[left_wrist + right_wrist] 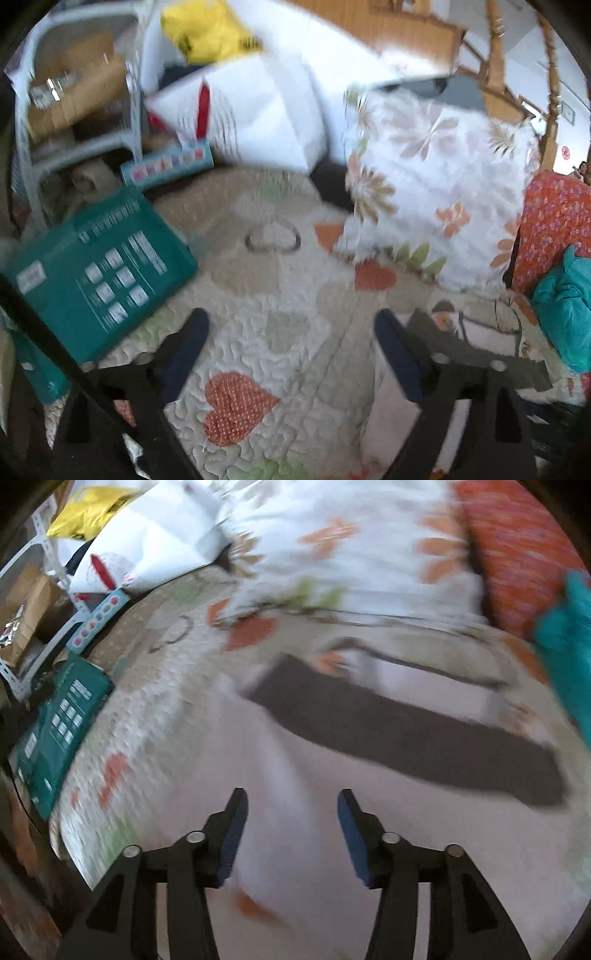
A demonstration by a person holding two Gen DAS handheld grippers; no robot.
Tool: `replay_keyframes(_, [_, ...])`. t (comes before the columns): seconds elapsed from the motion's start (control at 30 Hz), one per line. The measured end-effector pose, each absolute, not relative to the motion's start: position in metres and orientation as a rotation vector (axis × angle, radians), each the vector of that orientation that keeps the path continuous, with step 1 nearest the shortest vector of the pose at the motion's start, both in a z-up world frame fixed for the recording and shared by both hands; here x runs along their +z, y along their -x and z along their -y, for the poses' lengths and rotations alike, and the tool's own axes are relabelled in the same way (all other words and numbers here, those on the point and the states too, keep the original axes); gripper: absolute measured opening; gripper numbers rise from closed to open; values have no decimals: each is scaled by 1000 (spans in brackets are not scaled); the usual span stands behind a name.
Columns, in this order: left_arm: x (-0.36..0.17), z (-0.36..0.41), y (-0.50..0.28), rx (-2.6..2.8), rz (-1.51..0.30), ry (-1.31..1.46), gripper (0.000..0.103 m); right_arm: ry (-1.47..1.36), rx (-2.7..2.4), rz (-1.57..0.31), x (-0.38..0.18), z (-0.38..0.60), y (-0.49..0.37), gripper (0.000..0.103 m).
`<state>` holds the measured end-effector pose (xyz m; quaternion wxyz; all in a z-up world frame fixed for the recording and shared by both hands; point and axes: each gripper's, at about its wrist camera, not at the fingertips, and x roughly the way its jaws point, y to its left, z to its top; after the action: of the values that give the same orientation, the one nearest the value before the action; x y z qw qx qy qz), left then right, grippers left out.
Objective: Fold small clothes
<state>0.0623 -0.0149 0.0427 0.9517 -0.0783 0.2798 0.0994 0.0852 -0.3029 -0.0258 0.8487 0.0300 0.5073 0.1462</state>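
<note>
Green box [99, 273] beside quilt [280, 354] (floral pillow [436, 192] behind)

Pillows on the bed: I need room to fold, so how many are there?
2. The white floral pillow stands at the head of the quilt; the orange floral pillow leans beside it, toward the right edge. Others may be hidden outside the view.

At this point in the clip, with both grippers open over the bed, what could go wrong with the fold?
1. Both views are motion-blurred, so the right gripper may misjudge the pale garment's edge.
2. The dark band lies across the garment; a careless pinch could drag it askew.
3. The left gripper hovers over the quilt and might pinch it instead of the garment.
</note>
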Motion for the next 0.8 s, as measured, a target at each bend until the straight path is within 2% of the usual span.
replay_keyframes(0.2, [63,61,-6,158,-396,84,100,-134,151,-1001,-11,414,3,61])
replay_keyframes(0.23, [63,68,2,164,-378,76,103,-153,138,-992,-10,425,10,61])
replay_keyframes(0.5, [46,127,49,76,-301,14,103,-300,85,-922,-4,477,32,61])
replay_keyframes(0.67, [26,153,37,-28,-387,-49,103,-281,59,-912,-7,471,33,64])
replay_keyframes(0.8, [-2,163,17,-92,-561,-42,103,-257,53,-933,-16,466,29,65])
